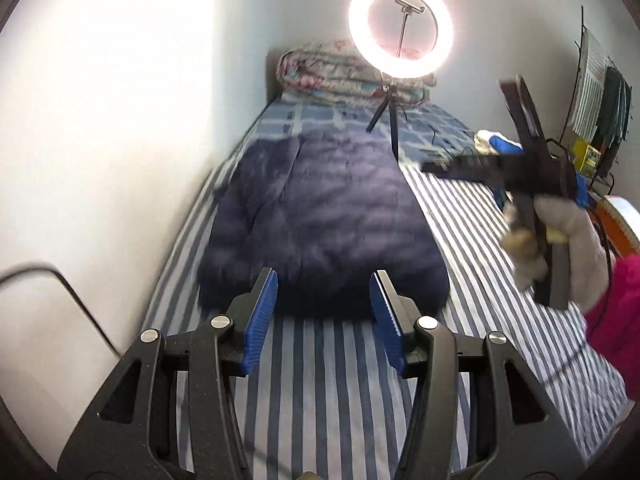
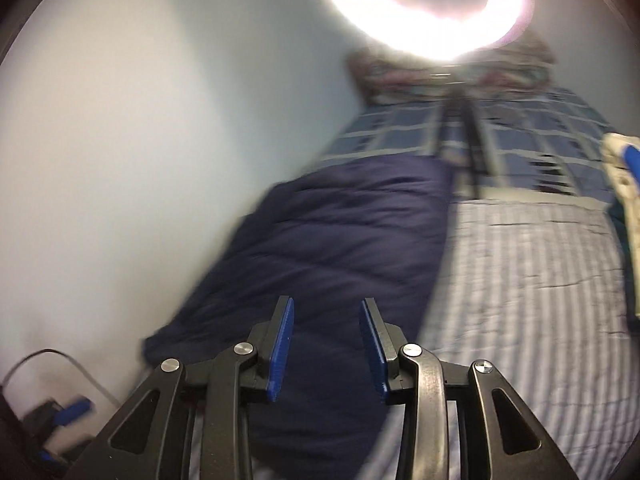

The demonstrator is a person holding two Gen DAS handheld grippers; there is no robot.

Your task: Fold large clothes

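We see the navy puffer jacket lying lengthwise on the striped bed beside the wall, just ahead of our left claw, nearer than the right claw, both gaping and empty.

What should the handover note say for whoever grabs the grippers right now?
Left gripper: open, empty, above the near hem of the navy puffer jacket.
Right gripper: open, nothing between the pads, over the jacket; in the left view it is lifted off to the right in a gloved hand.
Jacket: lies along the wall side of the striped bed, in a compact rectangular shape, sleeves not showing.
Done: side folds appear done.
Left: probably the end-to-end fold.
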